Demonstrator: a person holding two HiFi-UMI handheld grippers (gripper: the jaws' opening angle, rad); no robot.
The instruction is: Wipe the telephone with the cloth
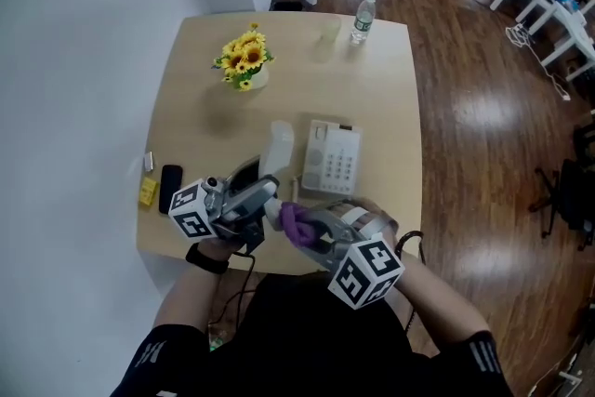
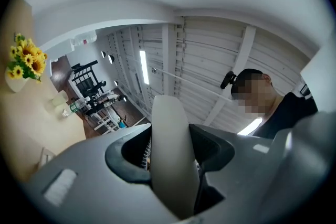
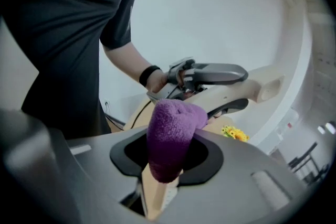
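Left gripper (image 1: 270,192): raised at the counter's (image 1: 381,88) near edge, jaws clenched on the white handset (image 1: 277,147).
Right gripper (image 1: 305,230): angled toward it, jaws grasping the purple cloth (image 1: 295,219).
Telephone (image 1: 333,158): mid-counter.

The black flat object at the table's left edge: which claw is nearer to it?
Left. The left claw sits just right of the black flat object; the right claw, holding the purple cloth, lies farther right.
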